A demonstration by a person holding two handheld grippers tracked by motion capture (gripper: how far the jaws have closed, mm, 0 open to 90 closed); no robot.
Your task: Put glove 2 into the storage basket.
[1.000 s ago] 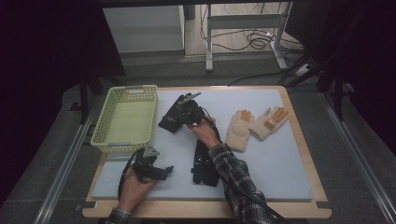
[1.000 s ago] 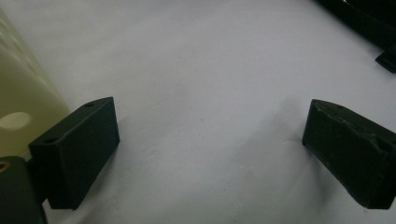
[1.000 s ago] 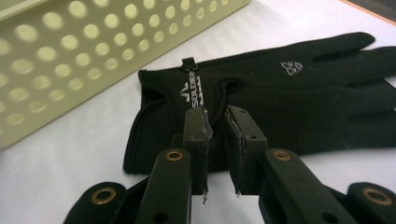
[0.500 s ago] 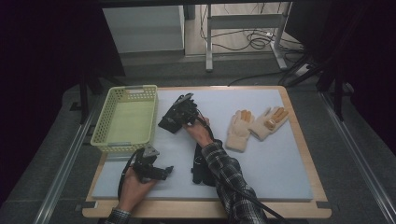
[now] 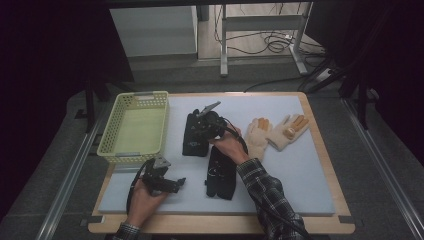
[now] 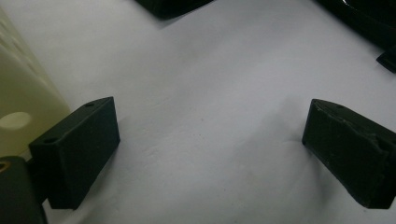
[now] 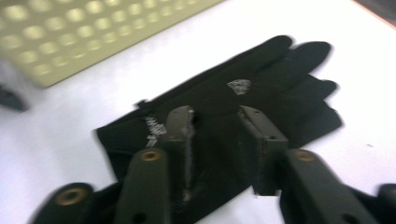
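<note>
The right gripper (image 7: 215,135) is seen with its jaws just parted, nothing pinched between them, poised directly above a black glove (image 7: 261,88) whose long axis runs ahead of them; the left gripper (image 6: 210,154) rests wide open, well apart.

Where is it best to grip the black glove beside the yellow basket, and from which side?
Take the black glove at its cuff, coming straight down from above. It lies flat on the white mat, so no edge stands up for a sideways approach, and its thin, spread tips would probably slip out.
</note>
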